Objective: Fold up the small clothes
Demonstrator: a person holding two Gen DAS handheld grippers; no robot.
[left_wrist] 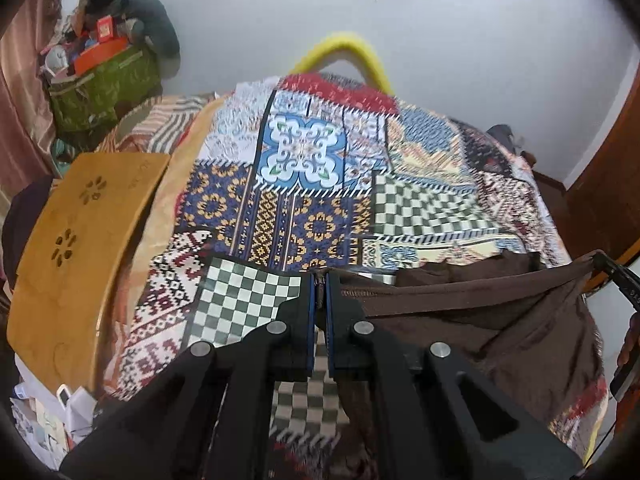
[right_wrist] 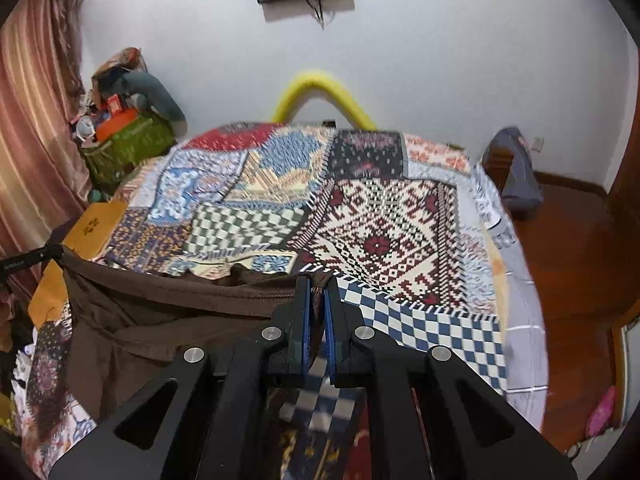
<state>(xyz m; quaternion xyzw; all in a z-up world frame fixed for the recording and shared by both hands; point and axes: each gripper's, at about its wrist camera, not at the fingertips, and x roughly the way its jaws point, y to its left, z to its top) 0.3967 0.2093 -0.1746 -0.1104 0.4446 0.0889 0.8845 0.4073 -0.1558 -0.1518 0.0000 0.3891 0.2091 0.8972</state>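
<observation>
A small dark brown garment (left_wrist: 480,320) hangs stretched between my two grippers above the patchwork bedspread (left_wrist: 304,184). My left gripper (left_wrist: 320,284) is shut on the garment's left hem corner. My right gripper (right_wrist: 318,290) is shut on the opposite corner of the same garment (right_wrist: 168,320). The hem runs taut between them and the rest of the cloth sags toward the bed. The right gripper's tip shows at the far right of the left wrist view (left_wrist: 616,276); the left gripper's tip shows at the far left of the right wrist view (right_wrist: 36,258).
A wooden lap board (left_wrist: 80,248) lies at the bed's left edge. A green basket of clutter (left_wrist: 104,84) stands by the curtain. A yellow curved tube (left_wrist: 348,56) rises behind the bed. A dark bag (right_wrist: 516,172) sits on the wooden floor at right.
</observation>
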